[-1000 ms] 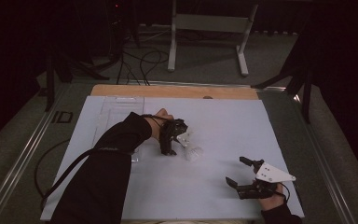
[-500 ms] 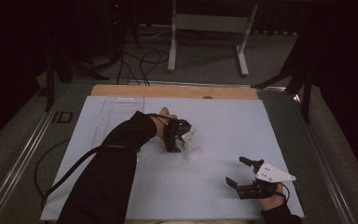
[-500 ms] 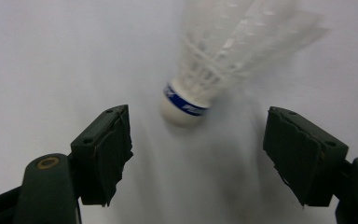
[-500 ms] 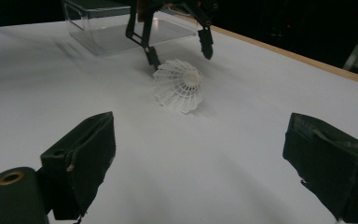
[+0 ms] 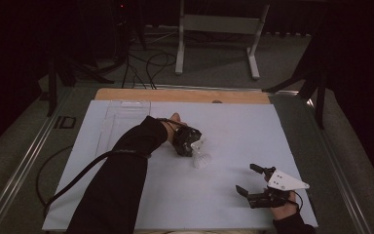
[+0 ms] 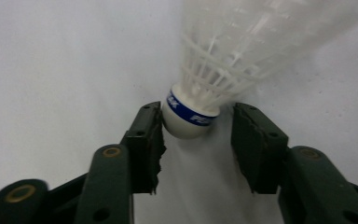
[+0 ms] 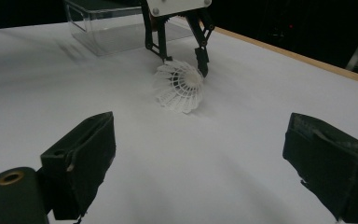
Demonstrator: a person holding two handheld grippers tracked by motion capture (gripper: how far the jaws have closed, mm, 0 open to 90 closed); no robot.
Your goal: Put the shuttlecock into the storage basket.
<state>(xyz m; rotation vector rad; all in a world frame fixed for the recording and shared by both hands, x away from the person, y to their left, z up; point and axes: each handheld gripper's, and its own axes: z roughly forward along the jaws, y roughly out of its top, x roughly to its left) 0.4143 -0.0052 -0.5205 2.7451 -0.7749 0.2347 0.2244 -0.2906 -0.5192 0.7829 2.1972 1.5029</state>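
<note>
since the earlier frame the left gripper [image 5: 195,148] has shifted slightly right, toward mid-table, with the shuttlecock [image 5: 201,159]. jaws sit either side of the cork base [image 6: 186,122]; one pad touches, the other stands off, so not clamped. shuttlecock lies on the white table [image 5: 233,131]. right gripper [image 5: 251,179] rests near the front edge, jaws wide. clear box [image 7: 116,28] behind.
</note>
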